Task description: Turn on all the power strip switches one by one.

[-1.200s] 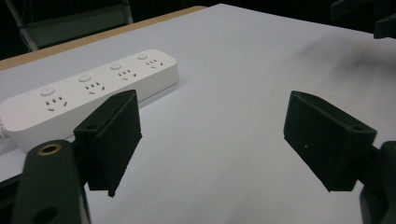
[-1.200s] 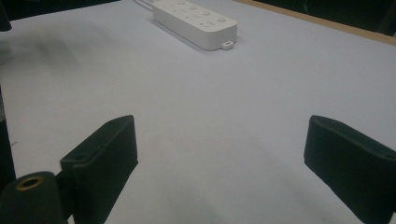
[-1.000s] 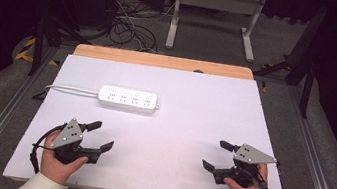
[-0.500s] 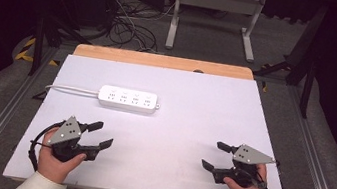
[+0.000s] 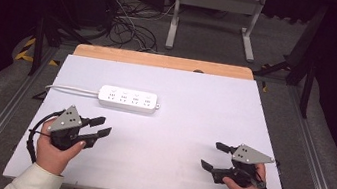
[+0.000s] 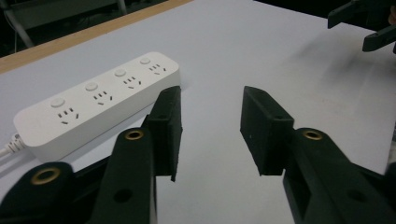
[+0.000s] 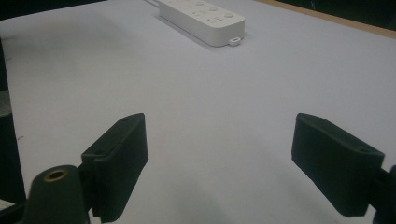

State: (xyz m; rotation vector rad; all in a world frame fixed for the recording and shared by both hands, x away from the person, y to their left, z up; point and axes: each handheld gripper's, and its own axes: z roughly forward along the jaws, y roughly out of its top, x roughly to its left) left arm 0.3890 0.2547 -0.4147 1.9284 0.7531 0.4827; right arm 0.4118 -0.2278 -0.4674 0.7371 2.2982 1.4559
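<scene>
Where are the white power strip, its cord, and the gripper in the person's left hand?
power strip [image 5: 128,98], high view, middle of its top face.
cord [image 5: 72,89], high view, the run leaving the strip's left end.
left gripper [image 5: 98,128], high view, between its open jaws.

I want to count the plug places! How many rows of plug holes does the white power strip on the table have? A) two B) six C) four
C: the left gripper view shows the power strip with four round buttons along its top, each beside its own set of holes.
</scene>
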